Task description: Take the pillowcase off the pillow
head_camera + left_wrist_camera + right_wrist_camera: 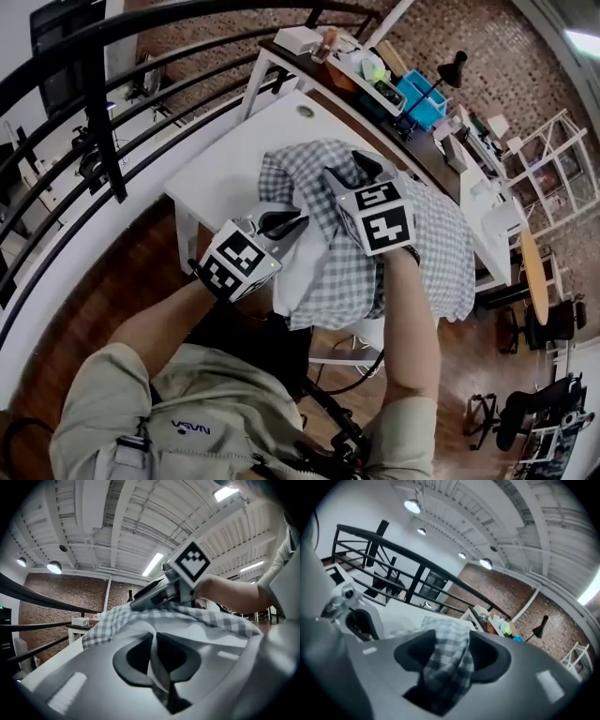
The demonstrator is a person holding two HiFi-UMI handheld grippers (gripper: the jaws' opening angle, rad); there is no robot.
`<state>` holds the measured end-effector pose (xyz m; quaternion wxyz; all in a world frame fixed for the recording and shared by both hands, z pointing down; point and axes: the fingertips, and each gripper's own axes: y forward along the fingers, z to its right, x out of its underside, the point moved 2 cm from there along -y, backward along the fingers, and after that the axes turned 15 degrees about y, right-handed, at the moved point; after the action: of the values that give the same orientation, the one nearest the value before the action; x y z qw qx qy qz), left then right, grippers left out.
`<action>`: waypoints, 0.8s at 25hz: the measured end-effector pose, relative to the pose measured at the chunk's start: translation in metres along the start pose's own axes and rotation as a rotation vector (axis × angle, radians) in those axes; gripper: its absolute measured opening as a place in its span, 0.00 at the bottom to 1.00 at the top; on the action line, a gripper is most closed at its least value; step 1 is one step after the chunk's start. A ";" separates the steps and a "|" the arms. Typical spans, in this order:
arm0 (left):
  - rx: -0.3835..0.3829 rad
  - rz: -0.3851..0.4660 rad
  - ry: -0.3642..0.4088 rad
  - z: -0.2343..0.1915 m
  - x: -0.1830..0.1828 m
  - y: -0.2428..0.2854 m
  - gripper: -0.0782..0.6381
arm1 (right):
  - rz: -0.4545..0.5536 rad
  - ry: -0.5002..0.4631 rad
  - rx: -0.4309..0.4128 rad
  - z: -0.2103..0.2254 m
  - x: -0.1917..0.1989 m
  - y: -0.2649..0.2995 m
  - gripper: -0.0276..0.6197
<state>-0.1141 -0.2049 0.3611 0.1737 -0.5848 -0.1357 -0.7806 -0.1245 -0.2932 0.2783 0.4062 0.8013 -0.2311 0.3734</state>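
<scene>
Grey-and-white checked fabric pillowcase (431, 248) sits bunched over the white pillow (281, 286) on the white desk (230, 159). Left hand-held gripper (281, 223) pinches a thin fold of it; right hand-held gripper (361, 171) gapes wide, cloth loose between the jaws. Pull without clamping and I reckon it slips out.

The head camera stood high over the near edge of the white table (225, 173) and looked steeply down onto it. The camera on the left gripper (286, 223) sat low at the table's near side. It faced level across the top toward the brick wall (70, 588) beyond the table, with the checked pillowcase (112, 620) right at its jaws. The camera on the right gripper (361, 171) rode above the table, tilted down across it toward the same wall. All three views shared the pillowcase; the left gripper view also took in the right gripper.
</scene>
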 end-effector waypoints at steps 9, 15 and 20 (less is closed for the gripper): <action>-0.050 0.031 0.008 -0.004 0.009 -0.023 0.14 | -0.028 -0.101 0.199 0.024 -0.009 0.014 0.05; -0.041 0.095 0.051 0.005 -0.011 -0.052 0.14 | -0.022 -0.090 0.443 0.107 0.004 -0.008 0.05; -0.036 0.145 0.019 -0.002 0.003 -0.071 0.14 | -0.171 0.004 0.558 0.168 0.061 -0.012 0.05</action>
<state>-0.1472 -0.1415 0.3628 0.2206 -0.5888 -0.0773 -0.7737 -0.0104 -0.4289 0.2546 0.2006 0.8980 -0.0503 0.3884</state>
